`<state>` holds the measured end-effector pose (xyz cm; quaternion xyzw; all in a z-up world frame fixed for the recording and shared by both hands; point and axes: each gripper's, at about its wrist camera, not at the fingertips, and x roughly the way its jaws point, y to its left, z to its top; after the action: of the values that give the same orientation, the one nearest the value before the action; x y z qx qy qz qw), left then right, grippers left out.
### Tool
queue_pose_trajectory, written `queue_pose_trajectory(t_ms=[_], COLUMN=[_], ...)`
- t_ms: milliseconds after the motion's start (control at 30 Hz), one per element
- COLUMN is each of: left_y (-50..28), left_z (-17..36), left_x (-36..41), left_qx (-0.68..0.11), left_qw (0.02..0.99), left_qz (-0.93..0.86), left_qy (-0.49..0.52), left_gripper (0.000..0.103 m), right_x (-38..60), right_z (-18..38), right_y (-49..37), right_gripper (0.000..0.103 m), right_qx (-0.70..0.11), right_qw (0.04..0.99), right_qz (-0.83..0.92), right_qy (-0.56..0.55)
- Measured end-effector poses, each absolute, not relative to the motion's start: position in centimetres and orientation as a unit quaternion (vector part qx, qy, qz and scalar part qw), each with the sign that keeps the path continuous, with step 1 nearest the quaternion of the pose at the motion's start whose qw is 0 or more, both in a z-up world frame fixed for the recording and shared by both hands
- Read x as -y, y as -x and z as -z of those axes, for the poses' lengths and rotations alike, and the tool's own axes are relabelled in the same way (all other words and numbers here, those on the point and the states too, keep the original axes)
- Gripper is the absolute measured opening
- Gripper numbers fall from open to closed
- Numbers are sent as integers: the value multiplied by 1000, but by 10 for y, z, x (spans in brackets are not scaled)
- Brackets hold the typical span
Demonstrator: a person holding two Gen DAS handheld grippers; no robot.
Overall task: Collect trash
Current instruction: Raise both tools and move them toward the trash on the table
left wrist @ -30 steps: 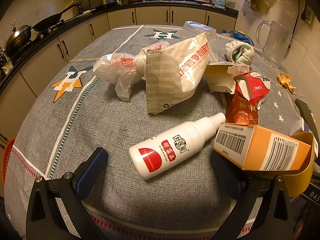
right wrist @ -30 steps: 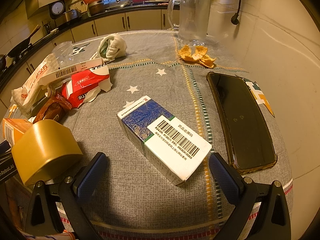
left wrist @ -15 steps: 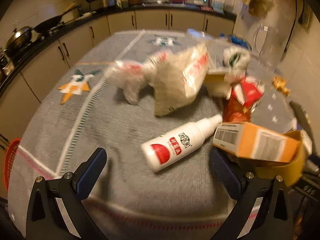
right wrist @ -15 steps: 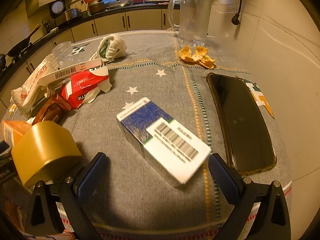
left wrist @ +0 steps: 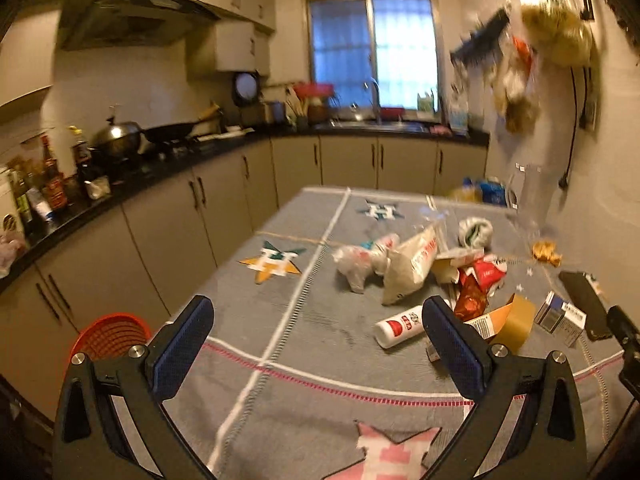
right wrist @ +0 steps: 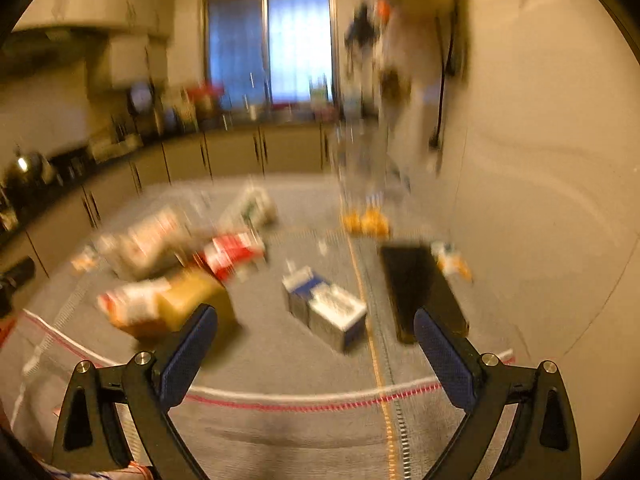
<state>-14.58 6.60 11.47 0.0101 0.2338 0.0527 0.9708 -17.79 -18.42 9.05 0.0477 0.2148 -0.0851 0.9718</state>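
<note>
Trash (left wrist: 404, 268) litters my table (left wrist: 280, 312); I see both grippers, left (left wrist: 318, 354) and right (right wrist: 316, 354), wide and empty above it.

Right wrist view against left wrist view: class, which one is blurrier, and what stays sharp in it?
Right wrist view: heavy motion smear across the table litter, with the blue-and-white box and phone streaked; only the right tool stays crisp. Left wrist view: milder blur, so the white bottle and tape roll remain readable, under warm yellow light.
</note>
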Motion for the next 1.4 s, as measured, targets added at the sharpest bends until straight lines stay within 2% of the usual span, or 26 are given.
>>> queue_pose_trajectory(t_ms=[300,1400], left_y=[178,246], left_z=[-115,-119], left_x=[-73,-118], left_qx=[-254,-260], left_qw=[966,965], left_qz=[-22,-29], left_qy=[-36,-22], left_gripper=[103,103], right_x=[162,108], right_z=[-98,-134], right_y=[204,289], right_gripper=[101,101], right_qx=[-214,-172], right_qw=[968,981], right_qz=[71,43], right_qy=[-112,-74])
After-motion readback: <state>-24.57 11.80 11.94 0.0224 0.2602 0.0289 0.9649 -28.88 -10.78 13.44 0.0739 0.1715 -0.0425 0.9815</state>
